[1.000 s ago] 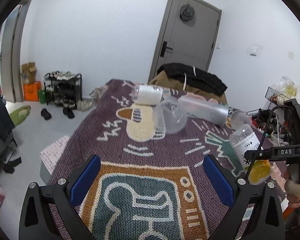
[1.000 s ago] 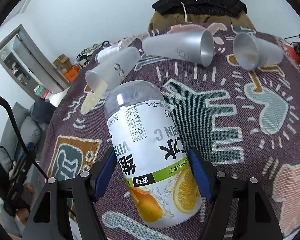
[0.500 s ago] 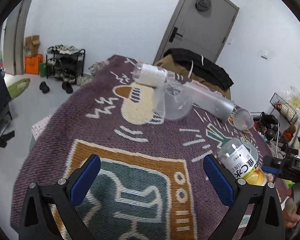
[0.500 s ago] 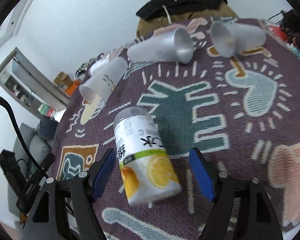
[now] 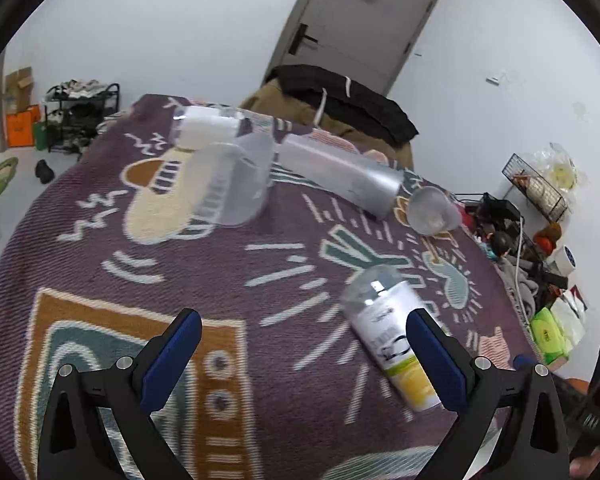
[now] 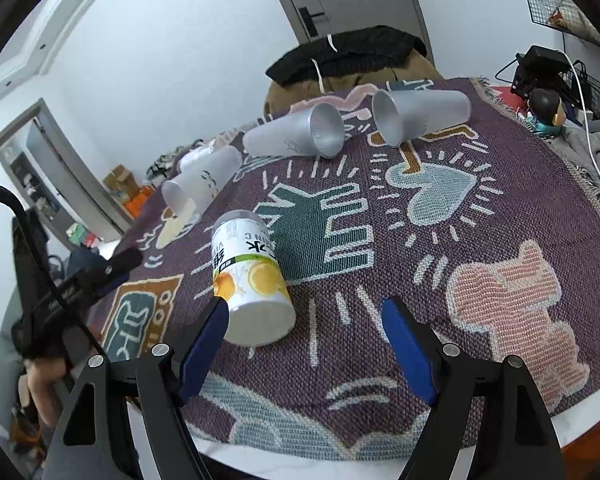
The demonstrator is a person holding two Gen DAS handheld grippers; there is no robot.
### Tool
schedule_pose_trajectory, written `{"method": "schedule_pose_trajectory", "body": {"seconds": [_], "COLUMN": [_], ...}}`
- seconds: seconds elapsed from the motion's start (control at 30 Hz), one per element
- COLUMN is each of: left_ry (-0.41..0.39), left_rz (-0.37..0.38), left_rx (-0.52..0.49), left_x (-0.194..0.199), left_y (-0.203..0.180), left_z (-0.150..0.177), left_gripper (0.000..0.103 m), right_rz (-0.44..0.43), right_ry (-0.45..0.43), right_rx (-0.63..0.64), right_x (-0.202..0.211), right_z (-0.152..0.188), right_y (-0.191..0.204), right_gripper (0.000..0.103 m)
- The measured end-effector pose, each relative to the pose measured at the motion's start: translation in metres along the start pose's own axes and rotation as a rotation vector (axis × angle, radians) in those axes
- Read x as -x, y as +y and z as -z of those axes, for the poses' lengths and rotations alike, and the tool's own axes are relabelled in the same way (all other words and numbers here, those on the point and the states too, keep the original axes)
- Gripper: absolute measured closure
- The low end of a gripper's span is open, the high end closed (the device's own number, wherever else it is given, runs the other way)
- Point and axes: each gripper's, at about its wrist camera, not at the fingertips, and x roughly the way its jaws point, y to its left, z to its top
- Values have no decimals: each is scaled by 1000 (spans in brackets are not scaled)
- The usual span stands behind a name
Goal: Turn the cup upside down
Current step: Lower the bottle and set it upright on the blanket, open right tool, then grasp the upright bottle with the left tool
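A cup with a white and lemon label and a clear domed end (image 6: pixel 252 276) lies on its side on the purple patterned rug (image 6: pixel 480 208), flat white end toward my right gripper (image 6: pixel 306 312). That gripper is open, and its left finger (image 6: pixel 204 344) almost touches the cup. In the left wrist view the same cup (image 5: pixel 388 328) is blurred, just beyond the right finger (image 5: pixel 436 360) of my open left gripper (image 5: pixel 303 320), which holds nothing. Three frosted cups (image 6: pixel 296 136) (image 6: pixel 420 114) (image 6: pixel 200 184) lie on their sides farther back.
A chair draped with a black garment (image 5: pixel 340 104) stands behind the table, before a grey door (image 5: pixel 360 20). Wire racks, cables and clutter (image 5: pixel 532 248) crowd the right side. A shoe rack (image 5: pixel 80 116) stands far left. The table's white edge (image 6: pixel 340 464) is near.
The right gripper opened and drew back from the lemon cup, which now lies on its side. The left gripper swung right and forward over the rug, toward that cup.
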Motion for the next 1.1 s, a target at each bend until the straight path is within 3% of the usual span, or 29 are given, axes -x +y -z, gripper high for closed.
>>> {"method": "schedule_pose_trajectory", "body": {"seconds": [0.27, 0.47, 0.63, 1.03, 1.1], "left_ry": [78, 217, 266, 374, 402], "left_rz": [12, 94, 96, -42, -71], "left_rx": [1, 120, 184, 175, 148], "left_x": [-22, -56, -74, -113, -120], "left_y": [-24, -29, -31, -45, -49], "left_z": [-13, -18, -23, -35, -37], "left_gripper": [6, 13, 14, 14, 21], "right_rz": [2, 53, 69, 87, 75], "right_ry": [-36, -63, -81, -111, -120], "right_rx": [44, 41, 3, 12, 13], "right_x": [-3, -4, -2, 3, 6], "right_z": [18, 22, 21, 23, 22], "right_y": [-11, -27, -46, -52, -51], "right_gripper": [24, 24, 24, 24, 24]}}
